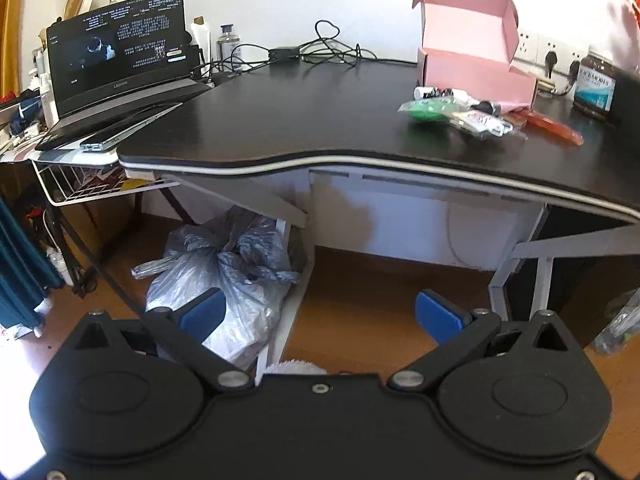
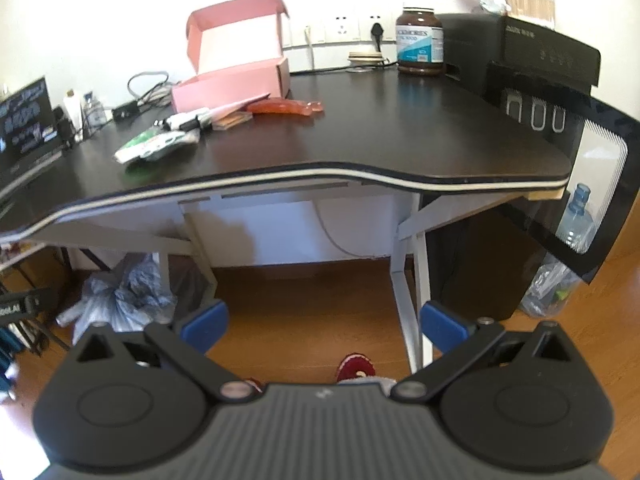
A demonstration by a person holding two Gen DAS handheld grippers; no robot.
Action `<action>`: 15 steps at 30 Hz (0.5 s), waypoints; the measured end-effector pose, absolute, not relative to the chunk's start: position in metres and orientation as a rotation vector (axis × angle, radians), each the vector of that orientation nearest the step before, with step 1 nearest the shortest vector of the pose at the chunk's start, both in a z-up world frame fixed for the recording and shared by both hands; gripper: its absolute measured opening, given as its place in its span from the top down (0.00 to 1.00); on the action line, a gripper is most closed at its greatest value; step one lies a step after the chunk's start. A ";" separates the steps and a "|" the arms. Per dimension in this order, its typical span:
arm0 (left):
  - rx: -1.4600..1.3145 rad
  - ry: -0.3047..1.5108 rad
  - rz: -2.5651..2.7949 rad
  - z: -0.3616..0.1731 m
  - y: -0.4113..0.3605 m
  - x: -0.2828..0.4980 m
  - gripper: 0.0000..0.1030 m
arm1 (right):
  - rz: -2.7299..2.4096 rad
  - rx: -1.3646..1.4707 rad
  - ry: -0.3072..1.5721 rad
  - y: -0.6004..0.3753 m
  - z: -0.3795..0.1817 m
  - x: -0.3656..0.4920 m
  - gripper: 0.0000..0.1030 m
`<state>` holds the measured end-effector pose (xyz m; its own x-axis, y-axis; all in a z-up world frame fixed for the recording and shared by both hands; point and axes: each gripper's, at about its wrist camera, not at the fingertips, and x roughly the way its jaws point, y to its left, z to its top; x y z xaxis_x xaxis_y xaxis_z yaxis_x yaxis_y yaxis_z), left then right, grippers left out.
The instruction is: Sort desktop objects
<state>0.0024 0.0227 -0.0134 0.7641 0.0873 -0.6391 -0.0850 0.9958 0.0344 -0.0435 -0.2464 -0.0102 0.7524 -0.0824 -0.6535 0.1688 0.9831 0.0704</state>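
An open pink box stands on the black desk. In front of it lies a small pile: a green packet, a white marker, a clear packet and an orange-red wrapper. My left gripper hangs open below the desk edge, holding nothing. Also below and in front of the desk, my right gripper is open and holds nothing.
A laptop and a phone sit left of the desk, cables at the back. A brown supplement jar and a black printer stand at the right. A grey plastic bag lies under the desk.
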 end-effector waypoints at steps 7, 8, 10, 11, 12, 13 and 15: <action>0.030 0.710 0.112 -0.017 0.020 0.001 0.00 | -0.129 0.122 0.746 -0.243 -0.019 -0.049 0.01; 0.030 0.706 0.109 -0.016 0.020 0.000 0.00 | -0.129 0.123 0.744 -0.243 -0.018 -0.049 0.01; 0.030 0.699 0.103 -0.015 0.020 0.000 0.00 | -0.131 0.124 0.739 -0.242 -0.017 -0.050 0.01; 0.032 0.696 0.100 -0.015 0.020 0.000 0.00 | -0.134 0.126 0.736 -0.241 -0.017 -0.049 0.01; 0.035 0.693 0.098 -0.015 0.020 0.000 0.00 | -0.135 0.127 0.733 -0.241 -0.016 -0.048 0.01; 0.040 0.690 0.098 -0.014 0.019 0.001 0.00 | -0.134 0.131 0.731 -0.241 -0.016 -0.048 0.01; 0.047 0.687 0.095 -0.014 0.017 0.003 0.00 | -0.131 0.137 0.725 -0.241 -0.015 -0.046 0.01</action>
<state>0.0030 0.0175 -0.0143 0.7687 0.1035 -0.6311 -0.0723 0.9946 0.0751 -0.0461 -0.2408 -0.0148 0.7408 -0.0714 -0.6679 0.1666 0.9828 0.0796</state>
